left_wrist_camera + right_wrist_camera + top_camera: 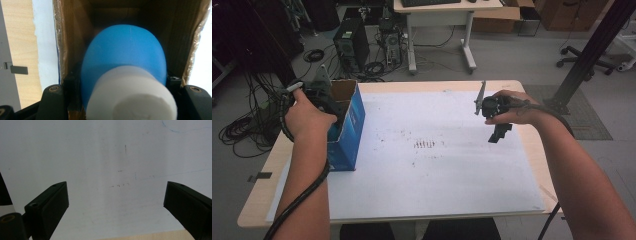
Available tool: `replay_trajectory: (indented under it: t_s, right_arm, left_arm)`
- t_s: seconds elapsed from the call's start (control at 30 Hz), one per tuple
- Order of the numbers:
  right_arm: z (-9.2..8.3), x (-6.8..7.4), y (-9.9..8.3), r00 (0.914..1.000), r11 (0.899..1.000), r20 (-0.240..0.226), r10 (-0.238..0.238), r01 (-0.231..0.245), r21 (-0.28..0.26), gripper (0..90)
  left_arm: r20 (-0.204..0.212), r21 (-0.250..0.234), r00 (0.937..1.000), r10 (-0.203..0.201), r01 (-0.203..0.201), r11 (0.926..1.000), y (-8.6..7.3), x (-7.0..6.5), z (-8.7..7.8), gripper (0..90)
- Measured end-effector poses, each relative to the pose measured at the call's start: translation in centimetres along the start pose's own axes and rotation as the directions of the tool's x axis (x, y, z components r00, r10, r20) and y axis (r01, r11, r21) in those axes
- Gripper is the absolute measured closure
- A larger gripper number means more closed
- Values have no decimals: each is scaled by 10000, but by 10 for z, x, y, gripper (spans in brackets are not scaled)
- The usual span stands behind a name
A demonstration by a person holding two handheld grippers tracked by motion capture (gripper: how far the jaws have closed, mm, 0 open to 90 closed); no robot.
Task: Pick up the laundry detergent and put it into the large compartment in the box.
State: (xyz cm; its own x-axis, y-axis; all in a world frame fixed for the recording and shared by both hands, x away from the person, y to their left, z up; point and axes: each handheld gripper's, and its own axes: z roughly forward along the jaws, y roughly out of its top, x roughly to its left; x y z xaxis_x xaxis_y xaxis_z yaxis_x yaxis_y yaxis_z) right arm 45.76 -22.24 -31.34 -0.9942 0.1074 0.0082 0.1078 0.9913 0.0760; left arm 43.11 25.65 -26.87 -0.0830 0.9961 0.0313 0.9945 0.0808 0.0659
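Blue bottle (125,67), clamped in our left gripper (319,97), hangs inside the box (354,117) and could snag its cardboard wall, while our right gripper (499,132) waits wide open, well apart.

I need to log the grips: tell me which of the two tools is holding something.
The left tool: its jaws clamp a blue bottle with a white cap inside the open cardboard box. The right tool hangs open over the white sheet, with nothing between its jaws.
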Motion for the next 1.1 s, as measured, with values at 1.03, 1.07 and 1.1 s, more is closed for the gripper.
replay_trajectory:
  t_s: [1.03,1.07,1.1]
  right_arm:
    - [3,1,2,10000,10000,-7,-37,37,53,57]
    - [3,1,2,10000,10000,-13,-35,35,42,57]
    - [3,1,1,10000,10000,-16,-31,31,33,57]
  left_arm:
    - [-27,176,9997,239,-239,9996,4,0,13,370]
    - [-30,171,9997,245,-245,9996,4,0,13,370]
    - [-32,164,9997,240,-240,9996,4,1,13,370]
